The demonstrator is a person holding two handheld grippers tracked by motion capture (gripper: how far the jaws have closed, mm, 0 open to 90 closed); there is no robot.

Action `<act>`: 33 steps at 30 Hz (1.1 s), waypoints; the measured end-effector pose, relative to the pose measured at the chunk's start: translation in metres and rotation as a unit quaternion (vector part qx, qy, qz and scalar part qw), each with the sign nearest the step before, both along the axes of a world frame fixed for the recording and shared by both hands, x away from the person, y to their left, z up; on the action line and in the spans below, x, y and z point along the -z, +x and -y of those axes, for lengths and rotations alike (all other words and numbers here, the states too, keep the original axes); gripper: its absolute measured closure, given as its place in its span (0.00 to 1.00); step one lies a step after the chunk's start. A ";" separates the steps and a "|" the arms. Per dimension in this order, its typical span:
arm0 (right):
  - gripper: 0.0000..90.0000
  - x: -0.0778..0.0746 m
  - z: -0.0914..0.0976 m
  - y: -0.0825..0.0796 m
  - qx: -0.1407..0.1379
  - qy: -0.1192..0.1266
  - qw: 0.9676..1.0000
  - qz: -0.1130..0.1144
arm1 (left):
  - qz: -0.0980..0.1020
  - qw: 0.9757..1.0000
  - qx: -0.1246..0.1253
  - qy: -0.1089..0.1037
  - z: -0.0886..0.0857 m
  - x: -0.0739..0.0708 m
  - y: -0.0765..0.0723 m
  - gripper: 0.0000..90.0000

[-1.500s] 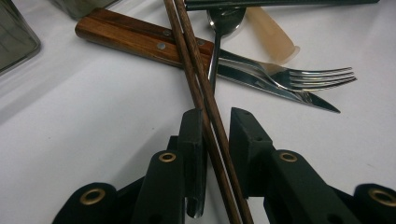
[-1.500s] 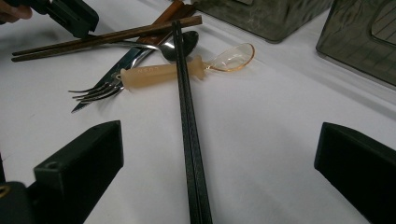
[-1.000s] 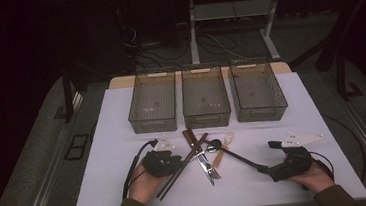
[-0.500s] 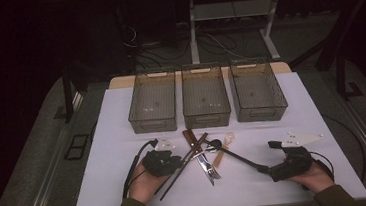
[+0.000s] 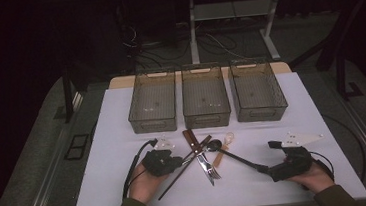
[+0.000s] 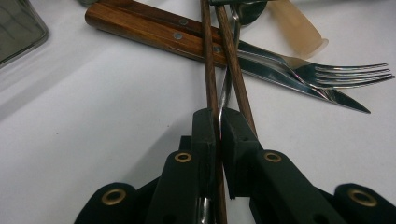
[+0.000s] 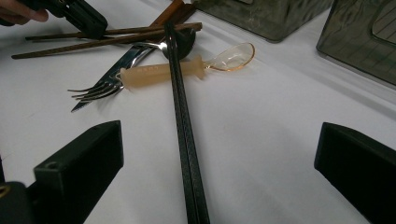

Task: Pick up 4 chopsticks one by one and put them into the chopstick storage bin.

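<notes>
A heap of cutlery lies mid-table: a wooden-handled knife point(image 5: 191, 138), a steel fork point(image 5: 212, 170), brown chopsticks point(image 5: 186, 165), a translucent orange spoon point(image 5: 225, 147) and a pair of black chopsticks point(image 5: 241, 160). My left gripper point(image 5: 176, 163) sits at the heap's left end. In the left gripper view its jaws point(image 6: 216, 126) have just been closing and pinch a brown chopstick point(image 6: 208, 56), with the fork's thin handle in the same gap. My right gripper point(image 7: 219, 140) rests low at the right, open wide, and the black chopsticks point(image 7: 184, 121) lie untouched between its jaws.
Three smoky see-through bins point(image 5: 153, 101) point(image 5: 205, 96) point(image 5: 257, 90) stand in a row at the back of the white table point(image 5: 114, 139). Cables trail from both grippers. Dark floor and a desk frame lie beyond the far edge.
</notes>
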State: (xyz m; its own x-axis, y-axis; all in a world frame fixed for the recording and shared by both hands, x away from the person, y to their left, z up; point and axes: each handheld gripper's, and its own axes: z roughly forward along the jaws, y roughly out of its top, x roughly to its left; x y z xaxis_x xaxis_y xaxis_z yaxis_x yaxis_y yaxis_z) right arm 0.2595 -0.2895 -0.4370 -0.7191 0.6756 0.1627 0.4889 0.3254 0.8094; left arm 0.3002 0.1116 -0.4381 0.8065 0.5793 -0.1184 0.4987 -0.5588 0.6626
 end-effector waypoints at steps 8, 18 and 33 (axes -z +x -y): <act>0.01 0.000 0.000 0.000 0.000 0.000 1.000 0.000 | 0.005 1.000 -0.013 -0.007 -0.002 -0.002 0.000 0.94; 0.01 0.000 0.000 0.000 -0.001 0.000 1.000 0.000 | 0.011 1.000 -0.025 -0.012 -0.006 -0.006 0.000 0.94; 0.01 0.000 0.001 0.000 -0.002 0.001 1.000 0.002 | 0.012 0.999 -0.036 -0.025 -0.018 -0.011 0.001 0.95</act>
State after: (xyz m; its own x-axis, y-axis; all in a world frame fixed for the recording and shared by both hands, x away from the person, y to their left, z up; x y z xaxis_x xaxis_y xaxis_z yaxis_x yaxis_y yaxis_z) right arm 0.2594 -0.2901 -0.4367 -0.7228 0.6722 0.1603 0.4839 0.3267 0.8119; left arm 0.3009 0.1294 -0.4274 0.7654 0.6304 -0.1299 0.5205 -0.4875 0.7010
